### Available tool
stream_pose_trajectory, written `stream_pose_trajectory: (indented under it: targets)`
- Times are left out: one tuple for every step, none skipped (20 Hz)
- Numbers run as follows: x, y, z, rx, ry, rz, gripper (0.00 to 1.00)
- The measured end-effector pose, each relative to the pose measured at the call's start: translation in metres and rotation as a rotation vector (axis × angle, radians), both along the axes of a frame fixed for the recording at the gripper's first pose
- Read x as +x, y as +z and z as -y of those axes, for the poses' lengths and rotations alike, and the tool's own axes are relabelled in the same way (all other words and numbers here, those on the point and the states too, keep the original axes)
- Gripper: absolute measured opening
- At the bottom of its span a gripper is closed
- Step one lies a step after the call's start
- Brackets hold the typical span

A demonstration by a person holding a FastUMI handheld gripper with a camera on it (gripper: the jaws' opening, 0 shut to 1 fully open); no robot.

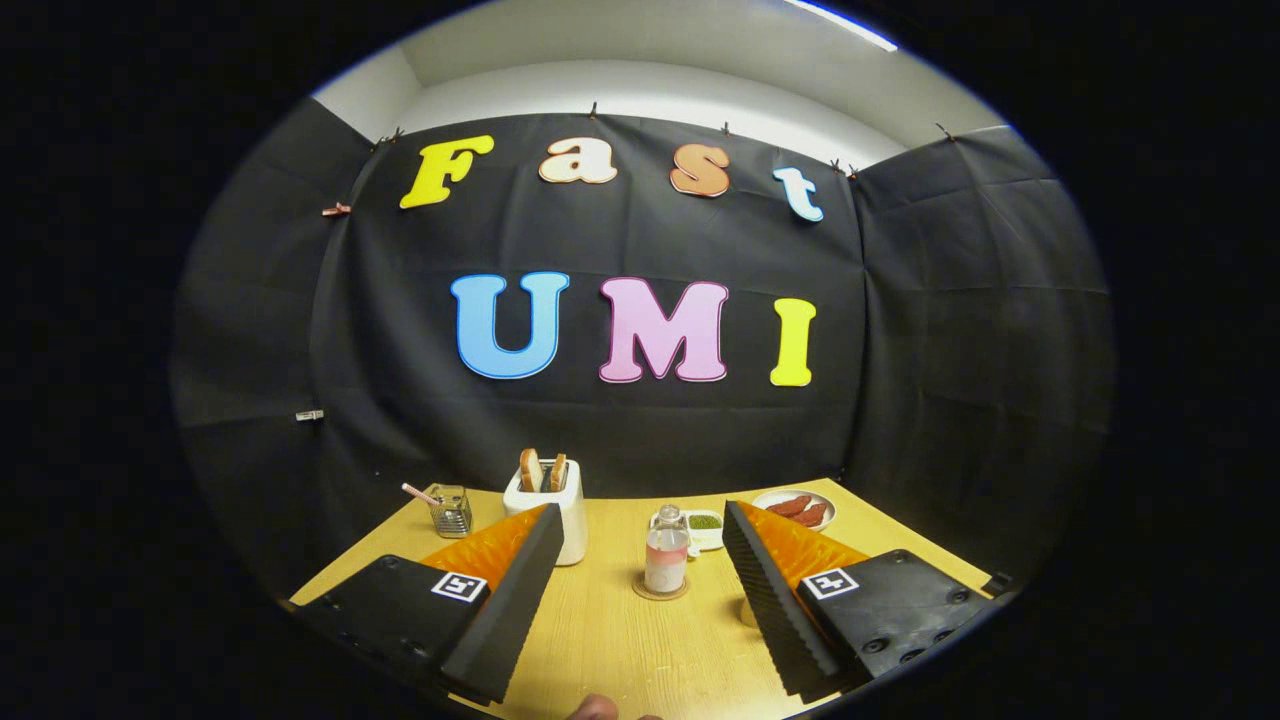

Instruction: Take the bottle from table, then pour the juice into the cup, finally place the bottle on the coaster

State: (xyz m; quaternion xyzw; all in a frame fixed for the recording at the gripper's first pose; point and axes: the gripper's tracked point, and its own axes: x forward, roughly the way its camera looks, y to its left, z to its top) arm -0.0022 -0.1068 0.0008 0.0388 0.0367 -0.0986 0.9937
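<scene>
Claw [640,525] released, fingers spread wide, held level above the surface [620,640], pointing straight ahead. Bottle [667,550] upright on the coaster [661,591], ahead between the fingers (touching neither). Toaster [560,505] beside the left finger; cup [745,610] partly hidden behind the right finger.

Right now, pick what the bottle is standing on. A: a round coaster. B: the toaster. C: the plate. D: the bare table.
A: the bottle stands upright on a round coaster on the table, ahead of the gripper, whose jaws are spread wide and touch nothing.
</scene>
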Motion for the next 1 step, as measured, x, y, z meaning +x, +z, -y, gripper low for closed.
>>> stream_pose_trajectory:
  targets:
    - [0.0017, -0.0042, 0.0008, -0.002, -0.003, -0.009, 0.98]
